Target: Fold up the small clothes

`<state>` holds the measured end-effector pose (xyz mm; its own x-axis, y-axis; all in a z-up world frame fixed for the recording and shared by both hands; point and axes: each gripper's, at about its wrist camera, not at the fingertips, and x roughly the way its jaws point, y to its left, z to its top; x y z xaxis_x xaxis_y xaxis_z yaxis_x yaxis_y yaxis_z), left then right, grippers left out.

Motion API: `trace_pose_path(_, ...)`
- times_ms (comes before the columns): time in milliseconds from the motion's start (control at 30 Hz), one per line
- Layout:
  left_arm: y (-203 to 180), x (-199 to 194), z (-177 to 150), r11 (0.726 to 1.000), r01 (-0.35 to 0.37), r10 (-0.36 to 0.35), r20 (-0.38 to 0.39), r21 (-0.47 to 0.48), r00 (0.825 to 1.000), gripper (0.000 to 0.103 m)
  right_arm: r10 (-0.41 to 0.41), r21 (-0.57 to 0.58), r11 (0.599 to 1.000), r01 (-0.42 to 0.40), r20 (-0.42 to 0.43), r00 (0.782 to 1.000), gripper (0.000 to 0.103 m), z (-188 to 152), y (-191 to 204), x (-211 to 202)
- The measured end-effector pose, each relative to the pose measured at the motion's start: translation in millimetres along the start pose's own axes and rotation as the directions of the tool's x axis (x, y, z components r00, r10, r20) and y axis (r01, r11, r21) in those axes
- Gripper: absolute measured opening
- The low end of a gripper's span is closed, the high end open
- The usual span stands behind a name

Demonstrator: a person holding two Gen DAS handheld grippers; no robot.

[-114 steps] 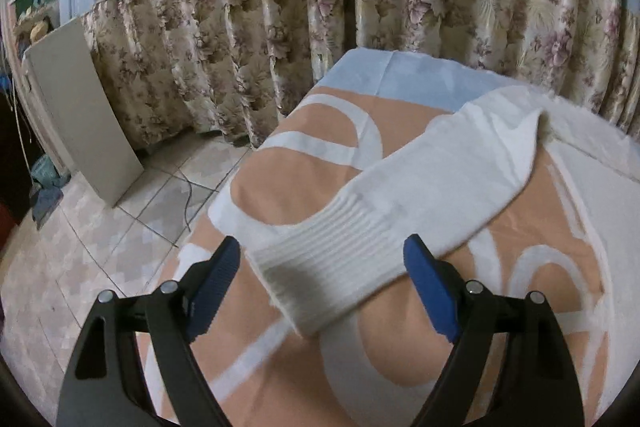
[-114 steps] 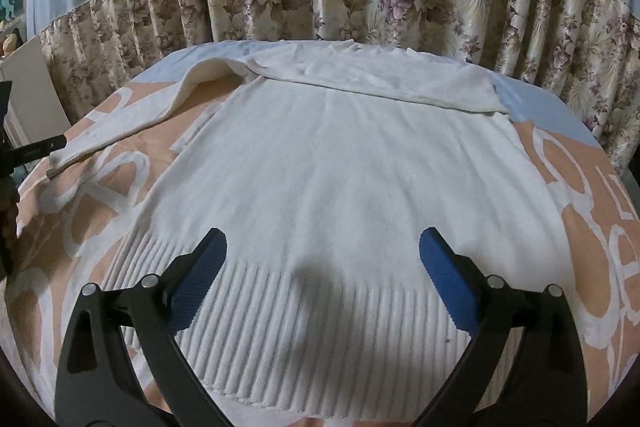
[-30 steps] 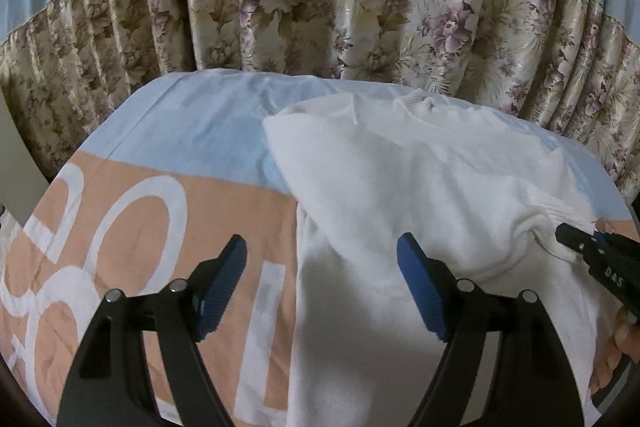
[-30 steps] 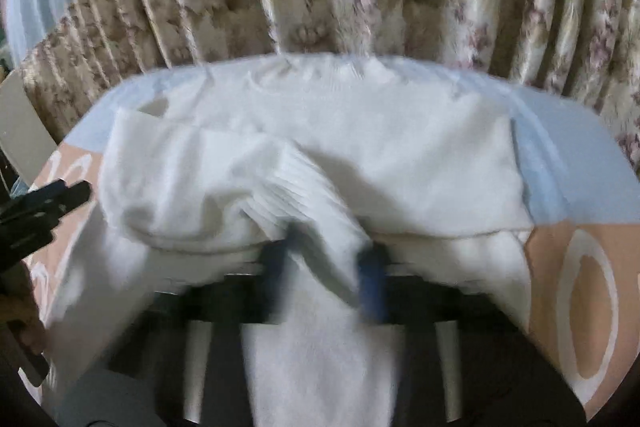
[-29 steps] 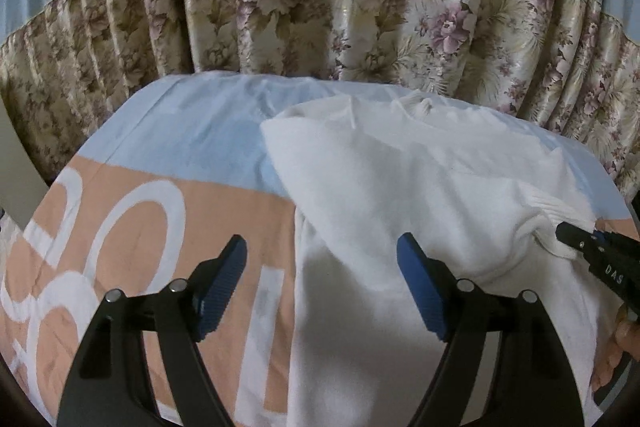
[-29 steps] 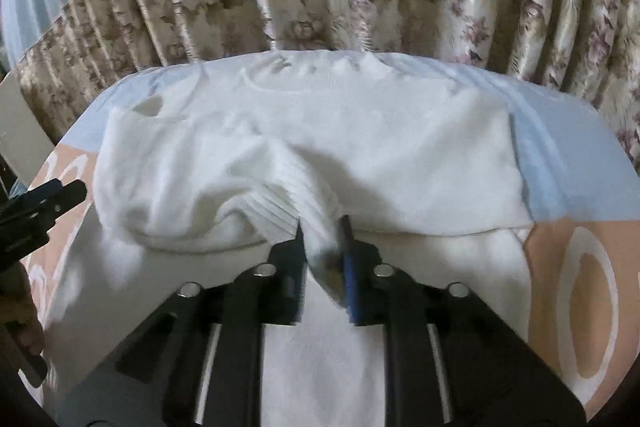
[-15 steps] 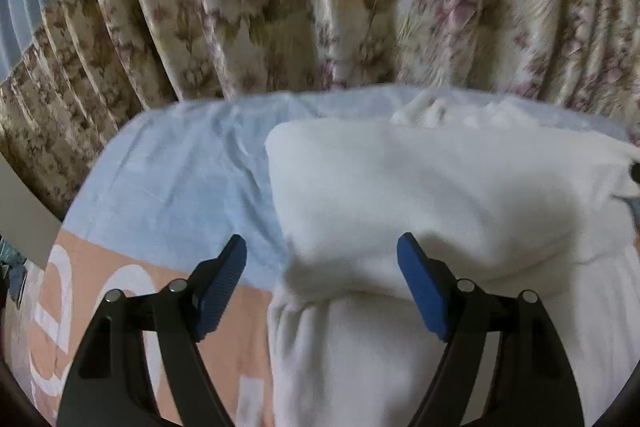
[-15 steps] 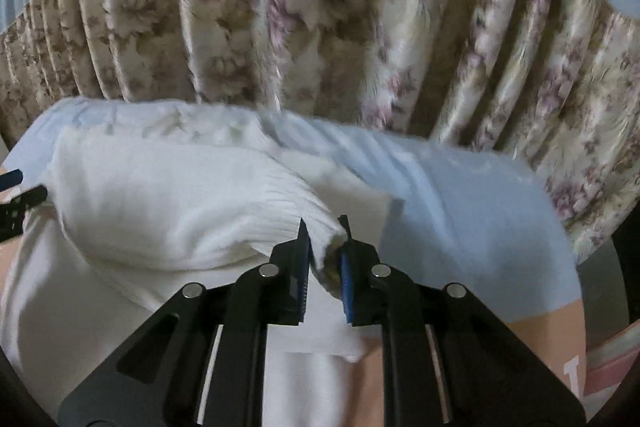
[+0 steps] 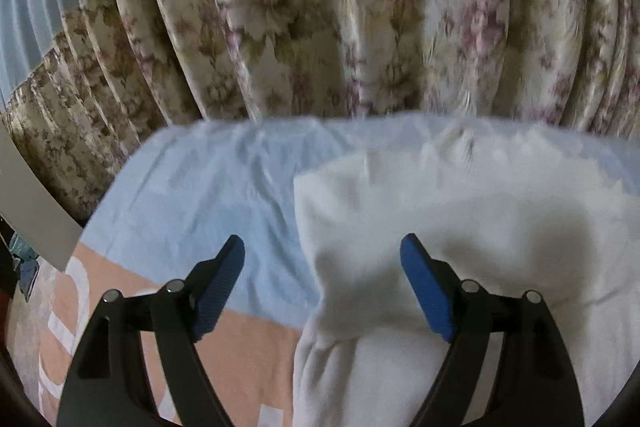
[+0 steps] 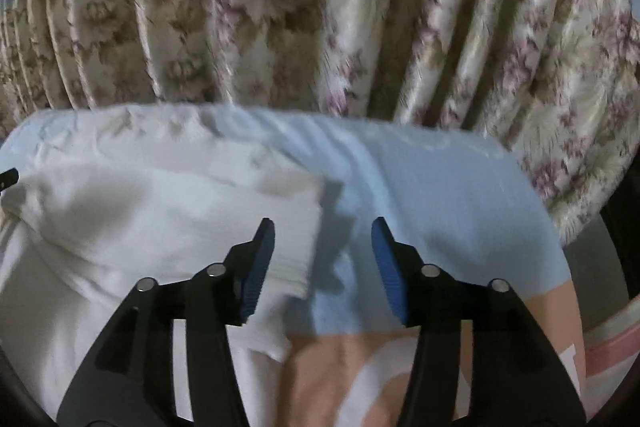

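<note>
Sweater in white knit lies on the bedsheet, its sleeve folded across the body, near the floral curtain. Left gripper hangs with fingers wide, nothing between the pads. Right gripper had the ribbed cuff pinched a second ago; now its jaws are opening and the cuff lies free beside the left pad

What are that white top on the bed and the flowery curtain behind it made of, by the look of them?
The white knitted sweater looks like soft matte knit, perhaps cotton or acrylic: ribbed edge by the right claw, fuzzy surface. The beige floral curtain looks like a satiny woven cloth, likely polyester: its folds catch a sheen. The frames are blurred, so both are guesses.
</note>
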<state>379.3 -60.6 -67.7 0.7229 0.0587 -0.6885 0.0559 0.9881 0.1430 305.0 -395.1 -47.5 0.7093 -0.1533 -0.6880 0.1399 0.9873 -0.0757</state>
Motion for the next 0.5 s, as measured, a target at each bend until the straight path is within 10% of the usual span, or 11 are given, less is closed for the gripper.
trace_pose_path(200, -13, 41, -21, 0.991, -0.059, 0.072, -0.104, 0.121, 0.992, 0.082, -0.019, -0.015, 1.000, 0.017, -0.157, 0.987, 0.059, -10, 8, 38)
trace_pose_path(500, 1, -15, -53, 0.997, -0.007, 0.004, 0.038, 0.073, 0.999, 0.086, 0.008, -0.011, 1.000, -0.009, -0.089, 0.996, 0.076, -35, 13, -13)
